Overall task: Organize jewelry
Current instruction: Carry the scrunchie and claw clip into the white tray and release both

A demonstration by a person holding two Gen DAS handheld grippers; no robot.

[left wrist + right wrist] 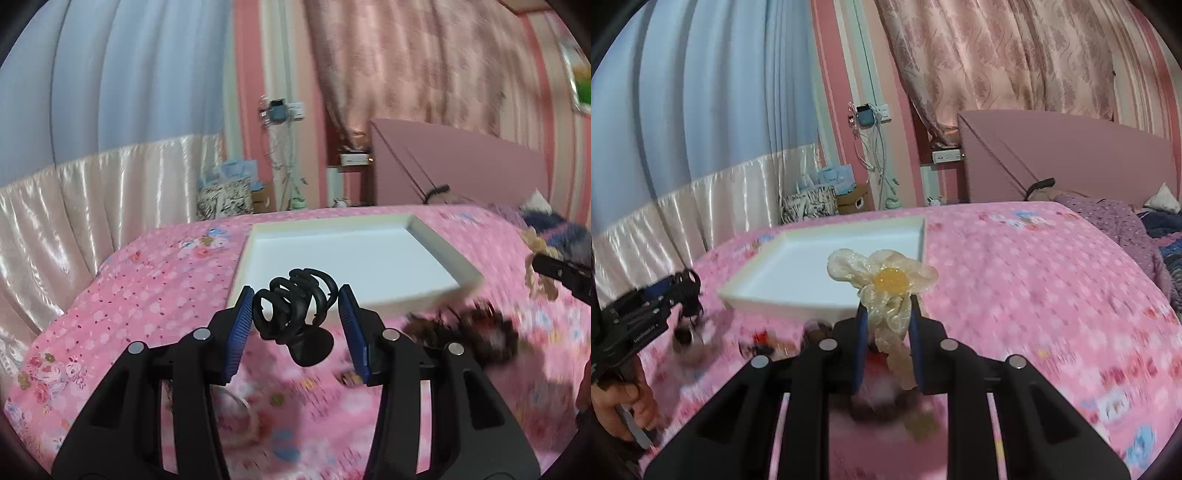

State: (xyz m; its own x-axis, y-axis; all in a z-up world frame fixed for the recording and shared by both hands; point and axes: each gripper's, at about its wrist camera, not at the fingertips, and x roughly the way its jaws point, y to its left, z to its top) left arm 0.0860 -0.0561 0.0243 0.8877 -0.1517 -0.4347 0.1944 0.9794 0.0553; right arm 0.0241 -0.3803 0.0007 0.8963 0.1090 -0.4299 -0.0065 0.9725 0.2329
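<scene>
Pinching a black claw hair clip (295,306), the left gripper (295,314) hangs over the pink floral bedspread (129,295); the right gripper (888,325) clamps a cream flower hair tie (882,280); beyond, the white tray (424,236) looks empty.

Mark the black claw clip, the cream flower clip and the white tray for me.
black claw clip (291,306), left wrist view, on its looped teeth
cream flower clip (891,281), right wrist view, on its yellow centre
white tray (443,254), left wrist view, on its right rim
</scene>
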